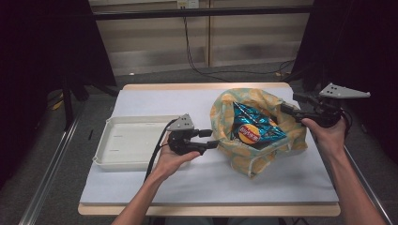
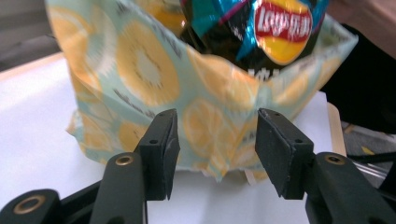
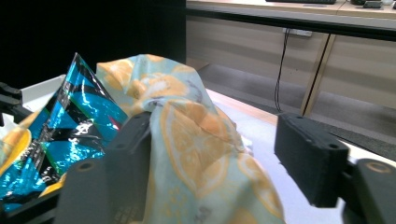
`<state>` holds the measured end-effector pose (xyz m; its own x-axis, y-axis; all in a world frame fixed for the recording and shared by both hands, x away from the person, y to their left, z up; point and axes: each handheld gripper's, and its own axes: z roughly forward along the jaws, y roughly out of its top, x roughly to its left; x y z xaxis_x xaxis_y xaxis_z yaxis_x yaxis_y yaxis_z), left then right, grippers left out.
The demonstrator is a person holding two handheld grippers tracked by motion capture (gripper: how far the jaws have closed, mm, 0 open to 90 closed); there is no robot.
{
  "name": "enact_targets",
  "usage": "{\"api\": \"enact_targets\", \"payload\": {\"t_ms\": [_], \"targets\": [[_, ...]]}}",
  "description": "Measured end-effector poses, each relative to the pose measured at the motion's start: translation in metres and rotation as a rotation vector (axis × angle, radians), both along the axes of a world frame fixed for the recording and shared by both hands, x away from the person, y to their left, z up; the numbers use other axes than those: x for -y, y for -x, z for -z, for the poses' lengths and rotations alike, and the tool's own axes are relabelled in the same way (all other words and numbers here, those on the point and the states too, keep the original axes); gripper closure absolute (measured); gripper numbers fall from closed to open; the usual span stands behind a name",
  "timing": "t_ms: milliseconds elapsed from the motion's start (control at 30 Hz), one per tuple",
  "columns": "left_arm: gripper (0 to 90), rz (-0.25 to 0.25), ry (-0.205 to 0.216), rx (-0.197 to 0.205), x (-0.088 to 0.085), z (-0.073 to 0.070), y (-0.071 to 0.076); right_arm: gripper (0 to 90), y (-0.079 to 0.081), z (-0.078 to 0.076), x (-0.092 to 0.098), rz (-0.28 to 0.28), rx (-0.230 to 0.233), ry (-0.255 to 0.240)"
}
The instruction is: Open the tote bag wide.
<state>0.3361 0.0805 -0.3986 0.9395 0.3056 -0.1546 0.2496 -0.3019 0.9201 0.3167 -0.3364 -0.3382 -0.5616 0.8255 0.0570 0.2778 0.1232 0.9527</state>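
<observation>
Hand-held gripper left (image 1: 214, 138) and hand-held gripper right (image 1: 285, 108), both spread, flank the lemon-print fabric bag (image 1: 234, 157) holding the blue chip packet (image 1: 253, 129), apparently released; next likely withdrawing.

Both forearms come up from six o'clock in the high view. The left hand (image 1: 174, 157) holds the left gripper (image 1: 215, 138) level, pointing toward three o'clock, its two jaws parted with a clear gap and nothing pressed between the pads. The right hand (image 1: 328, 133) holds the right gripper (image 1: 290, 104) pointing toward ten o'clock, its jaws standing apart and clamping nothing
</observation>
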Motion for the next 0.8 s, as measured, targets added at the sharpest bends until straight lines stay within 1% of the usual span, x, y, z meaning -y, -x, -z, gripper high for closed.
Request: {"api": "enact_targets", "payload": {"t_ms": [67,100,133,200,233,267,300,333,367,400,433,533,567,633,700,767,800], "targets": [[49.5,-0.009,0.009,0.001,-0.002,-0.004,-0.002,28.6,0.002,-0.002,0.002,-0.008,0.004,-0.011],[50.0,-0.009,0.009,0.001,-0.002,-0.004,-0.002,28.2,0.003,-0.003,0.002,-0.002,0.003,-0.014],[50.5,-0.006,0.019,0.011,-0.002,-0.008,-0.003,28.0,0.004,-0.003,0.004,-0.006,0.012,-0.016],[50.6,0.002,0.034,0.017,0.0,-0.014,-0.005,28.1,0.006,-0.003,0.004,-0.004,0.016,-0.022],[50.5,0.004,0.032,0.023,0.002,-0.017,-0.007,28.0,0.007,-0.003,0.004,0.002,0.018,-0.022],[50.3,0.001,0.033,0.029,0.005,-0.02,-0.008,28.1,0.007,-0.003,0.004,0.0,0.022,-0.029],[50.2,0.016,0.047,0.031,0.008,-0.024,-0.011,28.1,0.008,-0.002,0.005,-0.005,0.023,-0.03],[49.9,0.018,0.056,0.029,0.011,-0.026,-0.012,28.1,0.008,-0.001,0.005,-0.003,0.021,-0.03],[49.9,0.025,0.058,0.034,0.016,-0.03,-0.015,28.1,0.009,0.0,0.004,-0.004,0.02,-0.03],[49.2,0.028,0.052,0.035,0.018,-0.032,-0.017,28.0,0.009,0.001,0.004,-0.008,0.02,-0.037],[48.4,0.03,0.057,0.036,0.022,-0.034,-0.02,28.0,0.009,0.002,0.003,-0.013,0.023,-0.035],[46.2,0.04,0.078,0.028,0.033,-0.04,-0.029,28.0,0.01,0.006,0.0,-0.017,0.026,-0.028],[45.9,0.039,0.083,0.019,0.038,-0.042,-0.032,28.0,0.011,0.008,-0.002,-0.012,0.022,-0.029],[44.6,0.043,0.082,0.026,0.044,-0.044,-0.036,28.0,0.01,0.01,-0.004,-0.02,0.025,-0.023],[42.6,0.048,0.083,0.021,0.051,-0.046,-0.041,27.5,0.011,0.012,-0.006,-0.021,0.025,-0.01],[41.9,0.053,0.084,0.015,0.055,-0.048,-0.044,27.4,0.011,0.013,-0.007,-0.024,0.022,-0.011],[41.4,0.057,0.084,0.019,0.057,-0.049,-0.045,27.2,0.011,0.012,-0.007,-0.024,0.025,-0.009]]}}
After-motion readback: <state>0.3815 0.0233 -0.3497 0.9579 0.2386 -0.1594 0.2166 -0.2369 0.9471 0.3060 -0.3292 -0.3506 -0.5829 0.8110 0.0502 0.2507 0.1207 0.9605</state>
